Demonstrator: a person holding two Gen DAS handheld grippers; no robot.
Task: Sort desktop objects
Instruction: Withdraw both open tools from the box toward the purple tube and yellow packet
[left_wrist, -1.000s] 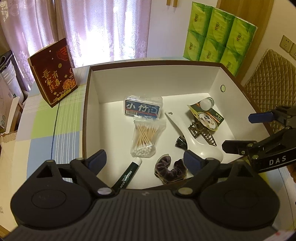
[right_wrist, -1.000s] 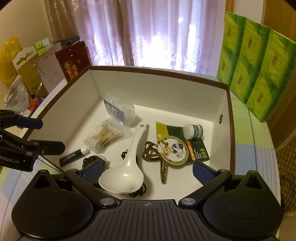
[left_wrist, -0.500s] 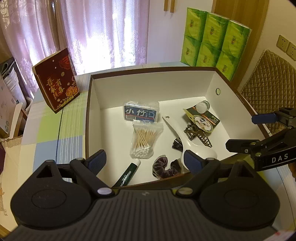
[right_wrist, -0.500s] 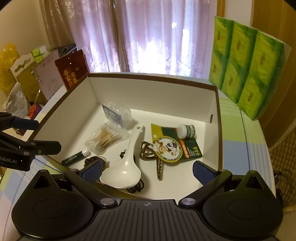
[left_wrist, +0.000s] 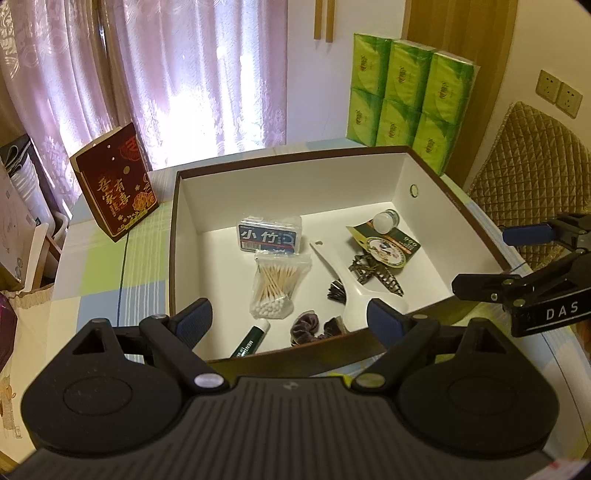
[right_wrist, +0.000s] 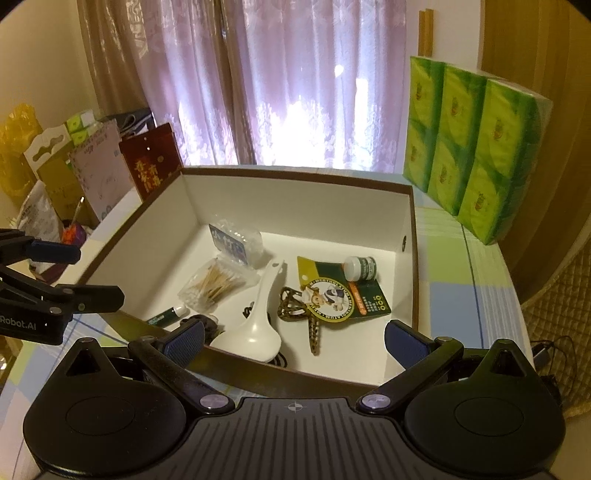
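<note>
A brown-rimmed white box (left_wrist: 288, 173) (right_wrist: 295, 201) holds a bag of cotton swabs (left_wrist: 277, 284) (right_wrist: 214, 282), a blue floss pack (left_wrist: 269, 236), a white spoon (left_wrist: 351, 291) (right_wrist: 258, 314), a green tube (left_wrist: 251, 338), a dark scrunchie (left_wrist: 304, 326), a brown hair clip (left_wrist: 373, 269) (right_wrist: 299, 312) and a green card with a small jar (left_wrist: 386, 238) (right_wrist: 343, 295). My left gripper (left_wrist: 290, 321) hangs open above the box's near rim, holding nothing. My right gripper (right_wrist: 293, 338) is open too, above the near rim, and empty.
A dark red gift box (left_wrist: 114, 182) stands left of the white box on the checked tablecloth (left_wrist: 99, 258). Green tissue packs (left_wrist: 406, 96) (right_wrist: 476, 147) are stacked at the back right. A quilted chair (left_wrist: 532, 166) sits to the right. Bags and cartons (right_wrist: 55, 173) crowd the left.
Both grippers have drawn back and up from the box, which now looks smaller and farther off. Their fingers stay open, and the things in the box have not moved.
</note>
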